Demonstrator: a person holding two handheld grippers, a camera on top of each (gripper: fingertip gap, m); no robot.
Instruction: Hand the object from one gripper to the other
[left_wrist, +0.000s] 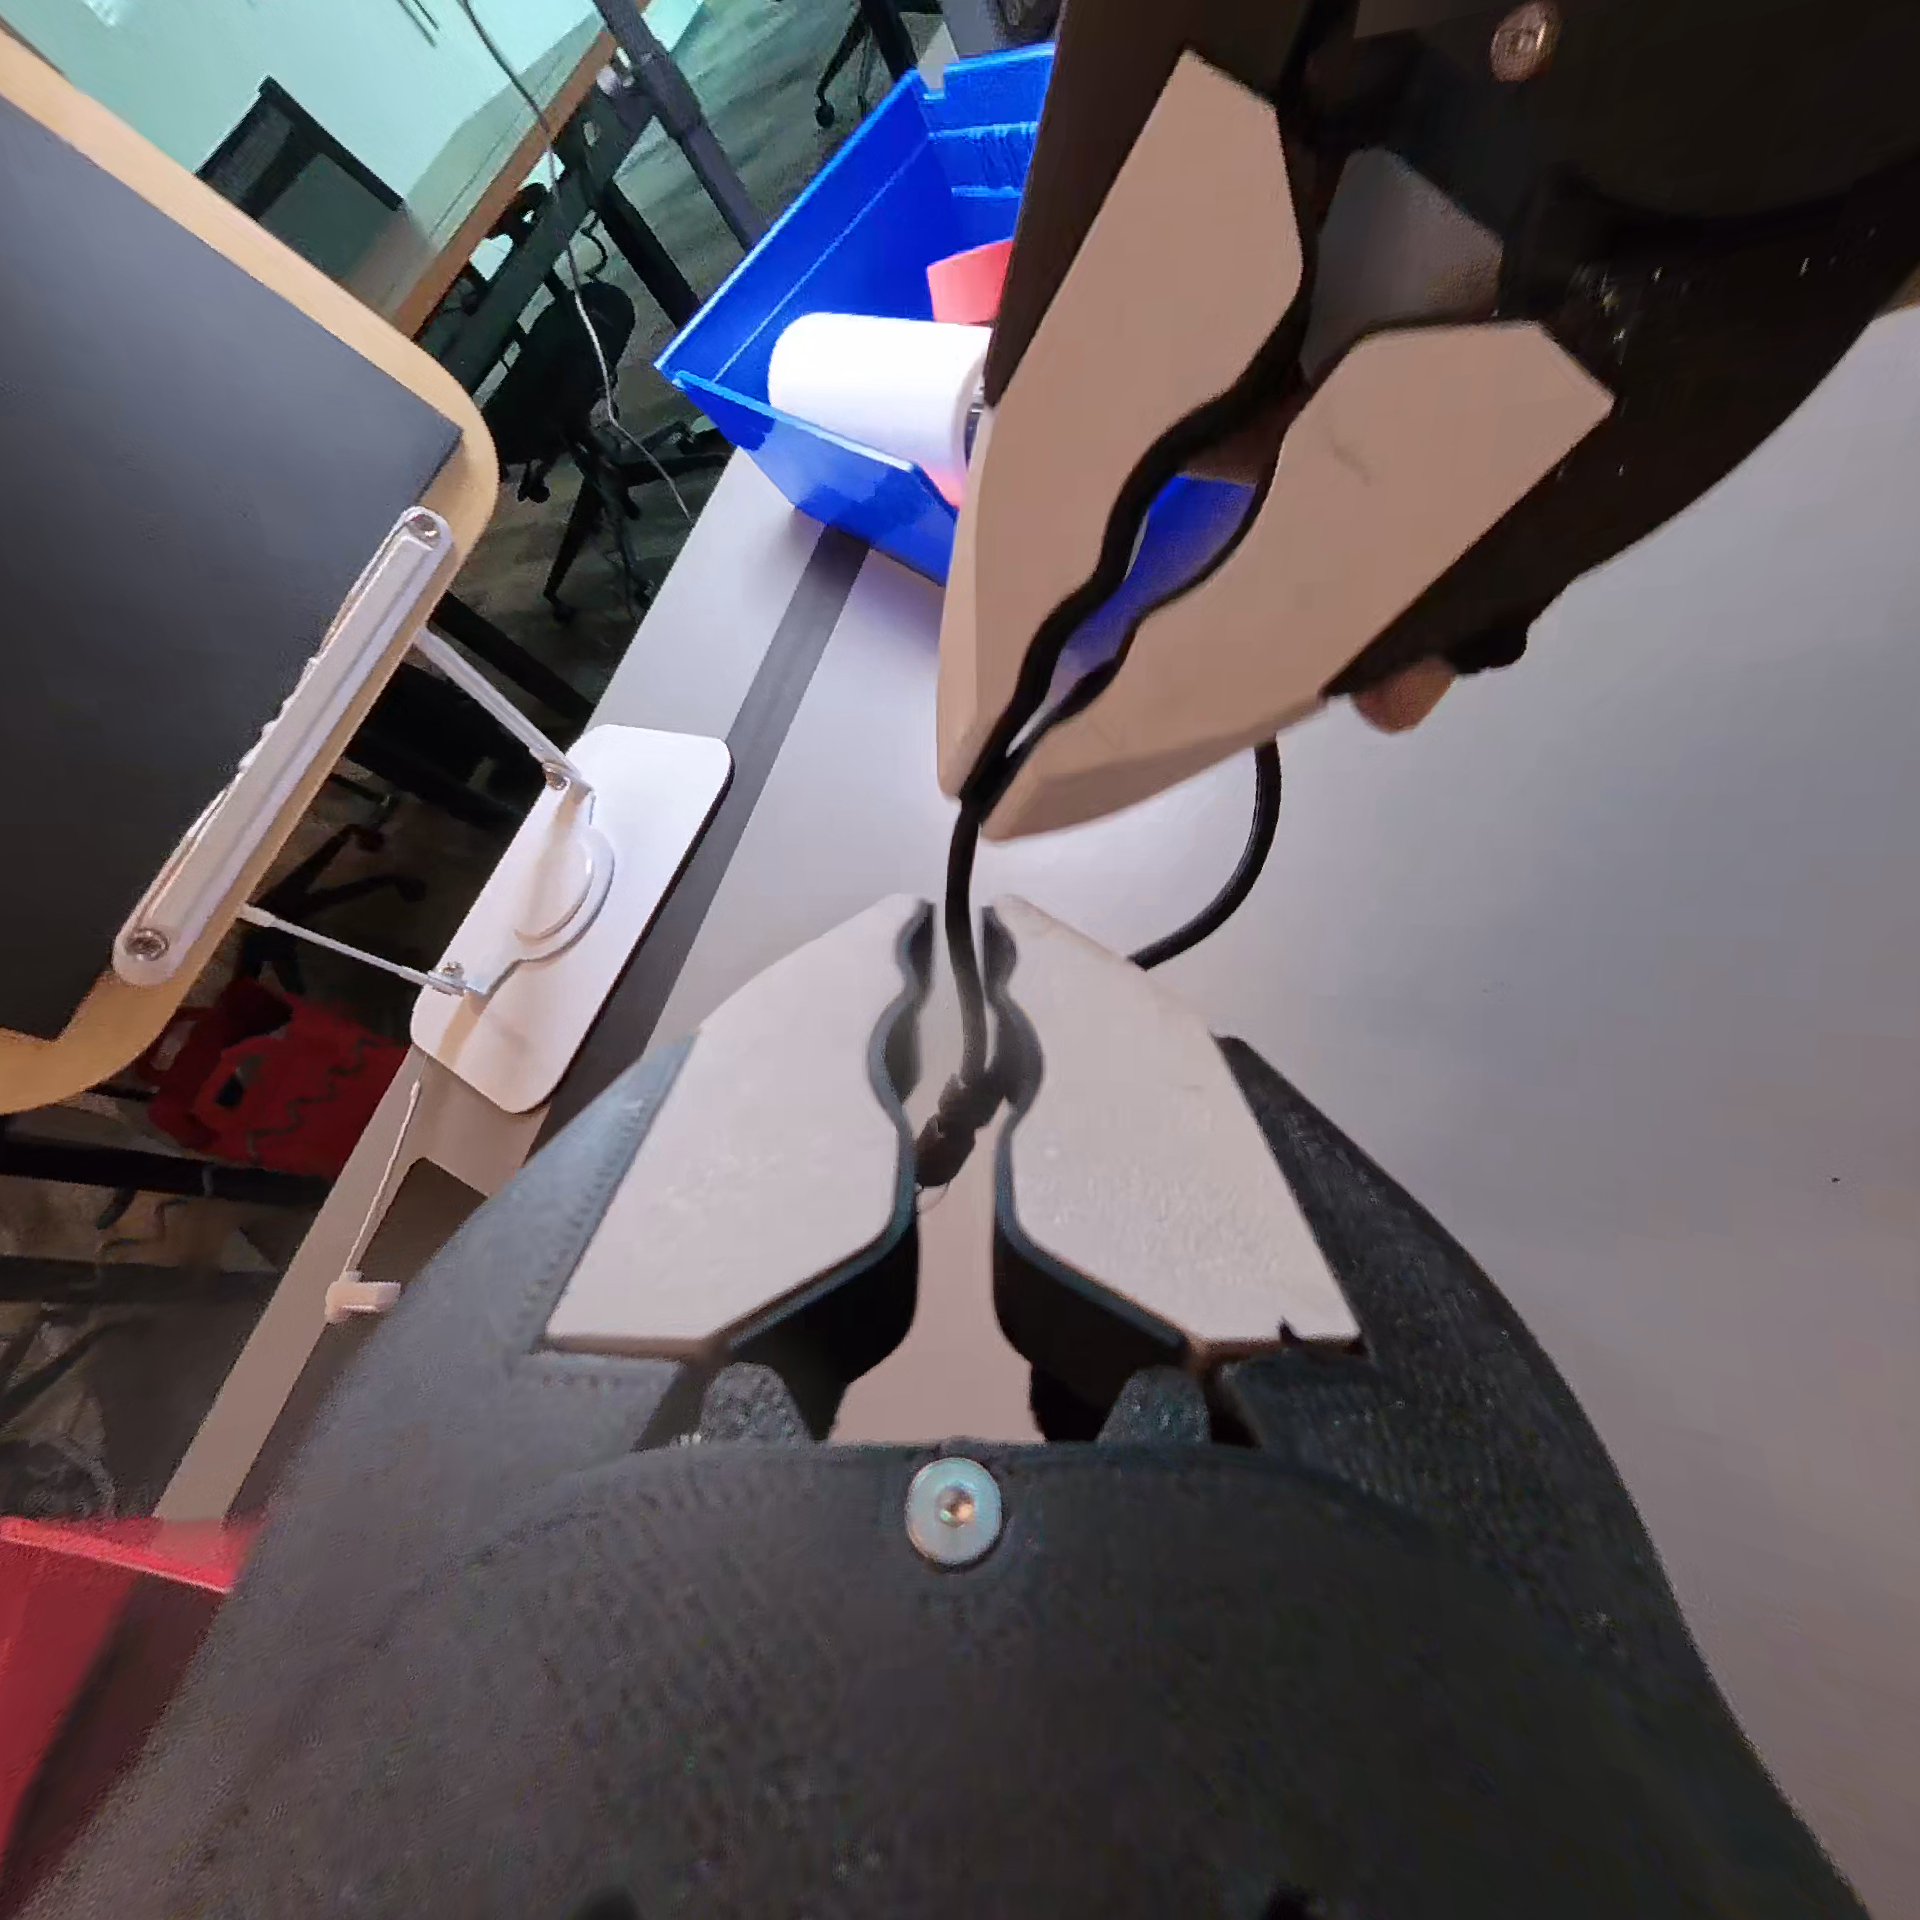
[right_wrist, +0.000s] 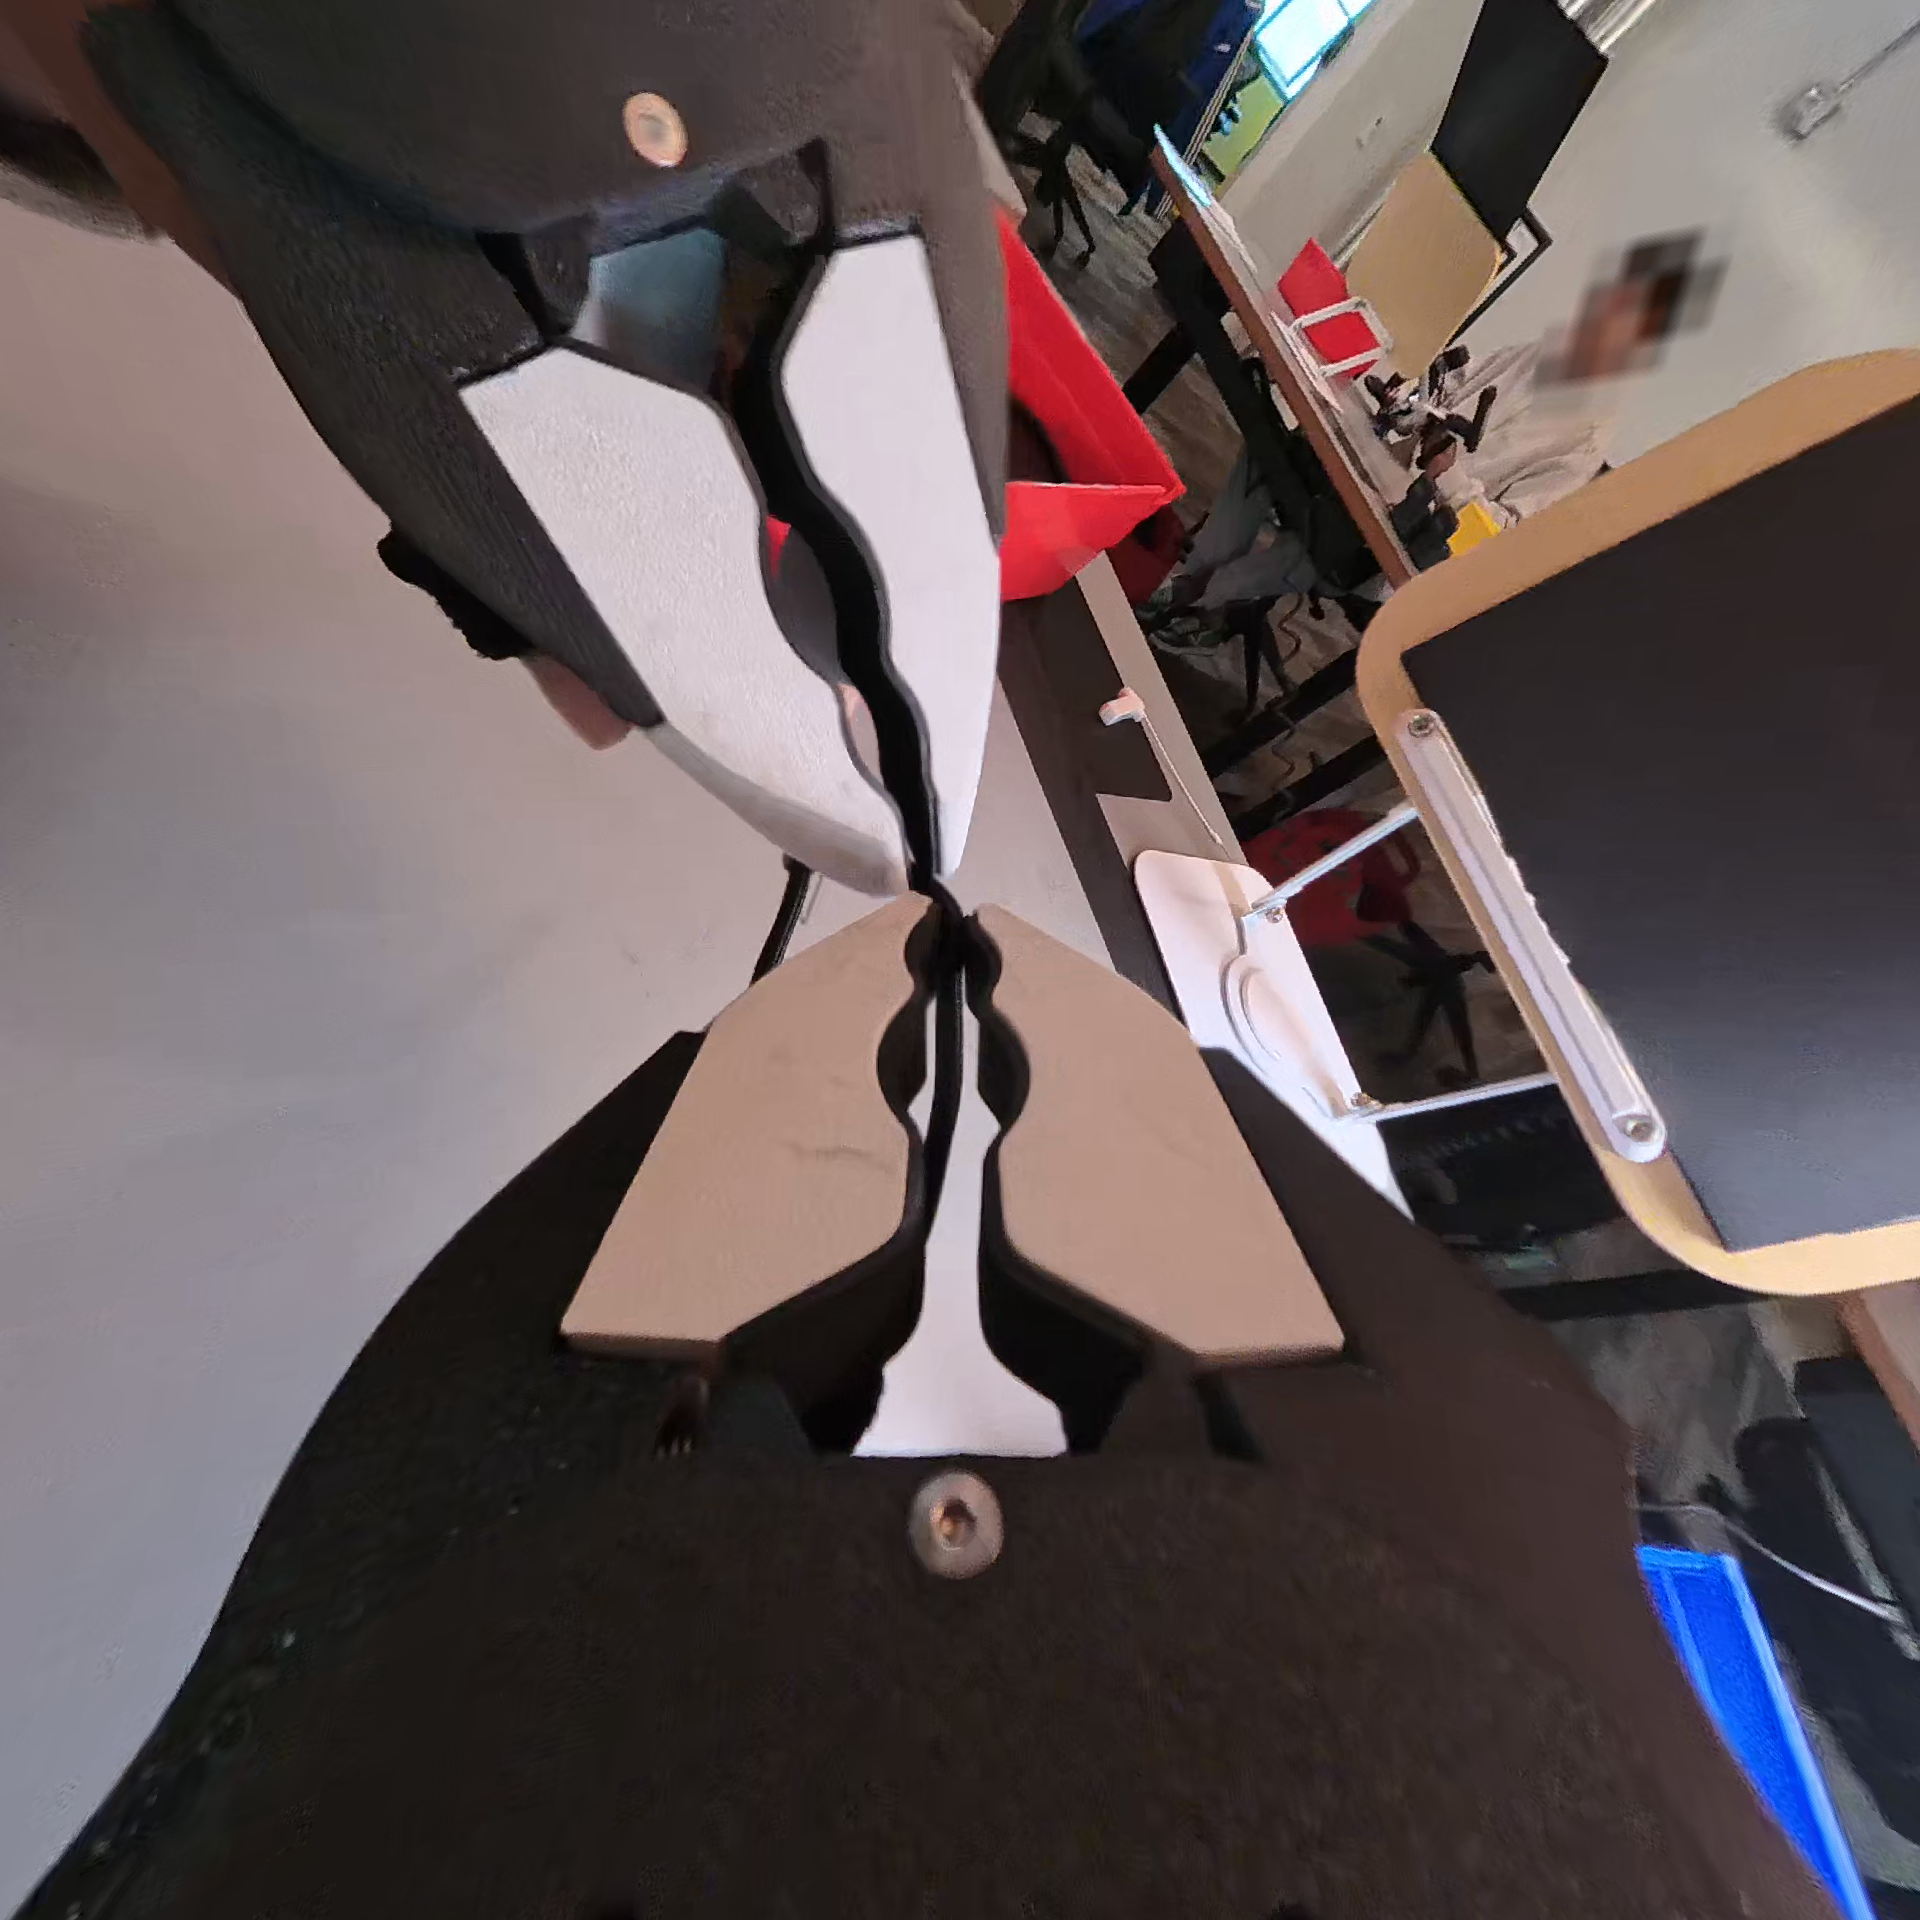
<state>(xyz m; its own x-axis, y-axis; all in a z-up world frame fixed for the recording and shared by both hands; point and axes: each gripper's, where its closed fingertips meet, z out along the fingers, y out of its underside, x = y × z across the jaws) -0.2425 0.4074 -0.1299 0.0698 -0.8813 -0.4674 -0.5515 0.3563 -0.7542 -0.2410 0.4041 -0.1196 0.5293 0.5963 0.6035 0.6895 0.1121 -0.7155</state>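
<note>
Two grippers' wavy-edged fingers (left_wrist: 790, 1122) pinch one thin black cable (left_wrist: 961, 883).

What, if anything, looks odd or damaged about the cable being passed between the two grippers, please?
The black cable looks frayed at its end, where rough strands show between the left gripper's fingers. Both that and the right gripper are closed on the cable at once. Nothing else stands out.

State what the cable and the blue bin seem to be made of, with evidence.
Cable: likely rubber or soft plastic sheath, matt black; it bends in a smooth curve between the grippers. Blue bin: probably rigid moulded plastic, glossy; uniform colour, sheen on its walls.
</note>
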